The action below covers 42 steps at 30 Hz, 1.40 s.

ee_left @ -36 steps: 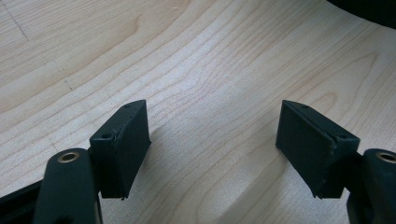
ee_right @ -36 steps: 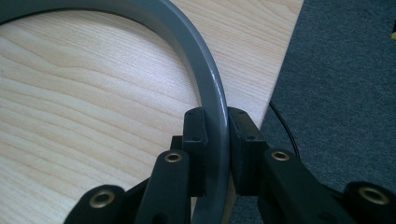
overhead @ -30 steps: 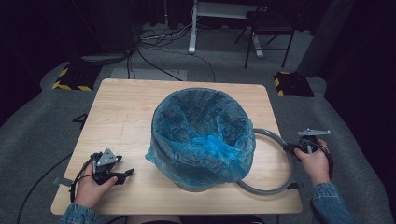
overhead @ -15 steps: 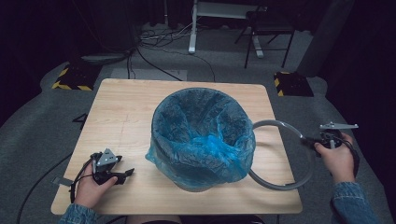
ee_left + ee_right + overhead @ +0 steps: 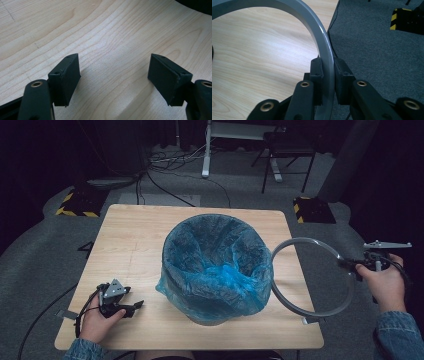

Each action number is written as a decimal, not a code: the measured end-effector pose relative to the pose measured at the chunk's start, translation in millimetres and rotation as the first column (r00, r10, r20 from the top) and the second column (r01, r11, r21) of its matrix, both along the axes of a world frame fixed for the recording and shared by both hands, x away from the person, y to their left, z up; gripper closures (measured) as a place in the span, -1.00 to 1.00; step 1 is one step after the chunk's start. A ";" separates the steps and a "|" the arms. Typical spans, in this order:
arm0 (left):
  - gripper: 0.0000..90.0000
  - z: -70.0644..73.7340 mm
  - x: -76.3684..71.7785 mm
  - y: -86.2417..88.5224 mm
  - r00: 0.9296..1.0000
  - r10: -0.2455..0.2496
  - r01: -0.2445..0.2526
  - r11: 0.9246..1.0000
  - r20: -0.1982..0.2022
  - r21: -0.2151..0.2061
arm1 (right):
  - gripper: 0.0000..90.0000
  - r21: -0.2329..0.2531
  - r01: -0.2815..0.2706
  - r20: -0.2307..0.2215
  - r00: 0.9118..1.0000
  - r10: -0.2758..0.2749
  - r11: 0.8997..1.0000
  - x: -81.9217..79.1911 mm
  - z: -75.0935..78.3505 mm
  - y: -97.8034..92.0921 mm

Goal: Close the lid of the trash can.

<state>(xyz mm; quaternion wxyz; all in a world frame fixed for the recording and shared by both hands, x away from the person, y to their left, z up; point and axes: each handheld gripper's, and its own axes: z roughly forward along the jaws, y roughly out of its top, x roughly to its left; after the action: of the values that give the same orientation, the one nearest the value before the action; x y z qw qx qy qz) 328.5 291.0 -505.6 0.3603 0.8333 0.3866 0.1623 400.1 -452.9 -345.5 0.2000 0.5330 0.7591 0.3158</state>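
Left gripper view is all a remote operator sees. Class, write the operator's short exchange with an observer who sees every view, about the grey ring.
Operator: Where is the grey ring?
Observer: The right gripper is shut on the grey ring.
Operator: Is it around the bin?
Observer: No, it is held beside the blue-bagged bin, on its right.
Operator: Where is my gripper?
Observer: The left gripper is at the near left corner of the table.

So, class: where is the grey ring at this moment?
In the high view, the grey ring is at the table's right edge, beside the lined bin, clamped in the right gripper.
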 end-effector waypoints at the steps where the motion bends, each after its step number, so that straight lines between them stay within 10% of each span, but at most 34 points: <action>1: -0.43 0.0 0.0 0.0 1.000 0.000 0.000 1.000 0.000 0.000 | 0.75 -0.001 0.001 0.004 1.000 -0.001 1.000 -0.3 2.8 -0.6; 42: -0.43 0.0 0.0 0.0 1.000 0.000 0.000 1.000 0.000 0.000 | 0.75 0.029 -0.015 0.080 0.997 0.013 0.999 -18.9 132.9 4.8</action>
<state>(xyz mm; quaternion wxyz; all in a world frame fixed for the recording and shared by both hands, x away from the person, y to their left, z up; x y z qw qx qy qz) 328.6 291.0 -505.6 0.3603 0.8333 0.3866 0.1623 381.2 -448.1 -212.6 0.2203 0.5173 0.7495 0.3494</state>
